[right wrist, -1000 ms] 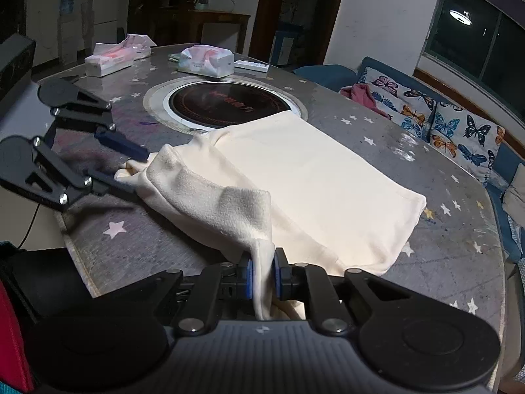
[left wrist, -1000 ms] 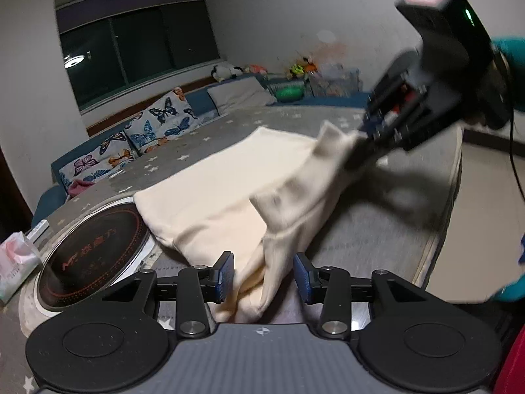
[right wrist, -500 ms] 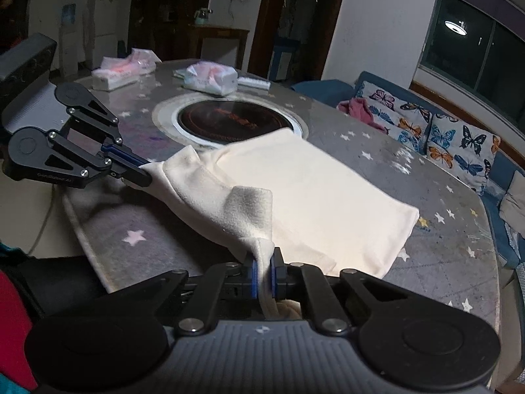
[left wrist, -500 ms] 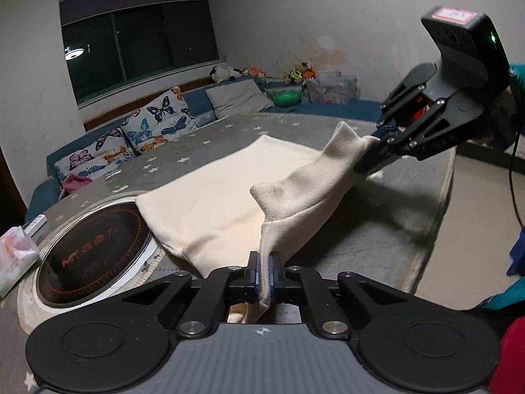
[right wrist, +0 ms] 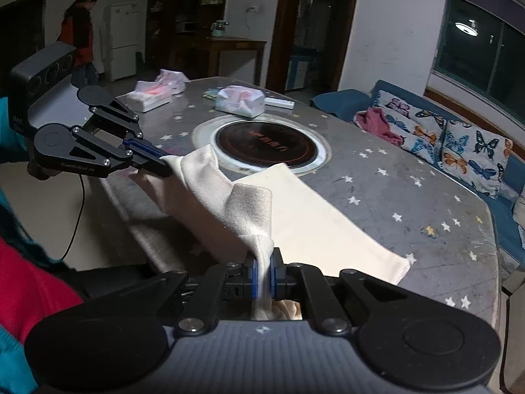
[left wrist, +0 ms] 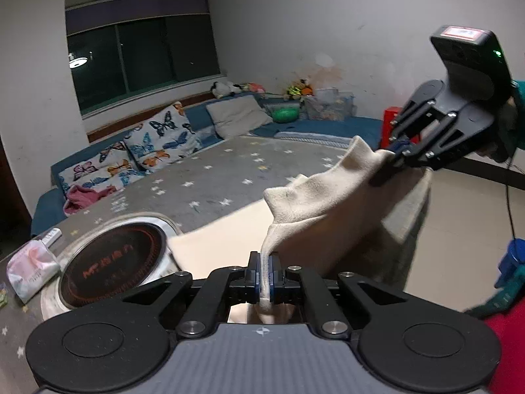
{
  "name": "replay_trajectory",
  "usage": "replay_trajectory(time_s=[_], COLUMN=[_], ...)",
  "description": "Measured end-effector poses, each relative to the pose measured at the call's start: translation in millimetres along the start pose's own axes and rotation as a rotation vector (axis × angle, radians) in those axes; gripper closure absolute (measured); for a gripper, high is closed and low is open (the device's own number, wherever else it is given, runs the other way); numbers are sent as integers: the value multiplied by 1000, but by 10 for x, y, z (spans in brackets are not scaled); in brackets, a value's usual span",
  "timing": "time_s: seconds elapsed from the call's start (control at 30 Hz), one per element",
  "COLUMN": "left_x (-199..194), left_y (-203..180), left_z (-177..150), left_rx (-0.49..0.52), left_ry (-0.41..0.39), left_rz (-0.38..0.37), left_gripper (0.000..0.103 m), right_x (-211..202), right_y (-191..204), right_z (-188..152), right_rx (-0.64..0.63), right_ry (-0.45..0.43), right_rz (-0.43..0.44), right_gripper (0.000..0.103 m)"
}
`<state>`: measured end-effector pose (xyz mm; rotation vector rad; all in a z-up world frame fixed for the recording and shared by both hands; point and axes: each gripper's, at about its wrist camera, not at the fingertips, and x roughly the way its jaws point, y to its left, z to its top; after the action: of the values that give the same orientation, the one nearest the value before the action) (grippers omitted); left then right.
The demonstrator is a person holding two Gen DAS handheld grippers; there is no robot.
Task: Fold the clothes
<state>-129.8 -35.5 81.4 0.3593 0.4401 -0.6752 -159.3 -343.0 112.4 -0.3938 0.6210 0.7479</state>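
Over the near edge of the star-patterned table point(right wrist: 410, 197), the cream garment point(right wrist: 315, 220) has its near hem lifted off the surface, while its far part lies flat on the tabletop and reaches toward the round induction hob point(right wrist: 265, 142). You hold that lifted hem at two points. Your left gripper point(left wrist: 264, 275) is clamped on one bunch of cloth, and your right gripper point(right wrist: 262, 277) is pinched on the other, with fabric squeezed between the blue pads in both wrist views. The edge strung between them sags a little in the middle and shows the fleecy inner face.

What the fold turns on is this: the flat part of the garment lies ahead of both grippers, and the held hem runs crosswise between them, parallel to the table's near edge. Neither hand looks clearly nearer the flat cloth; they stand about level, the left one on the hob side.

Judging from this, a fold away from you would call for both grippers to travel together so the hem stays straight. Packs of tissues point(right wrist: 241, 103) lie beyond the hob, well apart from the cloth.
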Motion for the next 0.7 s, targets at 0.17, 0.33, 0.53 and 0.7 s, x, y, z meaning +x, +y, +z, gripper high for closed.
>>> replay_trajectory(time_s=[0.17,0.33,0.53,0.7], left_x=[355,848,1572,1904], left_y=[214,448,680,782], left_z=[169,306,319,224], left_rx=[16,25,6,-44], left_ry=[-7,19,89,135], left_rz=[28,52,74,110], left_gripper=[98,98,99,98], right_x=[187,518,977,1295], right_y=[-264,-654,-1028,-1229], right_z=[115,219,210,65], right_rx=[36,76,142,236], right_ry=[6,33,74,101], right_rz=[-25,-57,-94,-146], right_gripper=[97,98,98,93])
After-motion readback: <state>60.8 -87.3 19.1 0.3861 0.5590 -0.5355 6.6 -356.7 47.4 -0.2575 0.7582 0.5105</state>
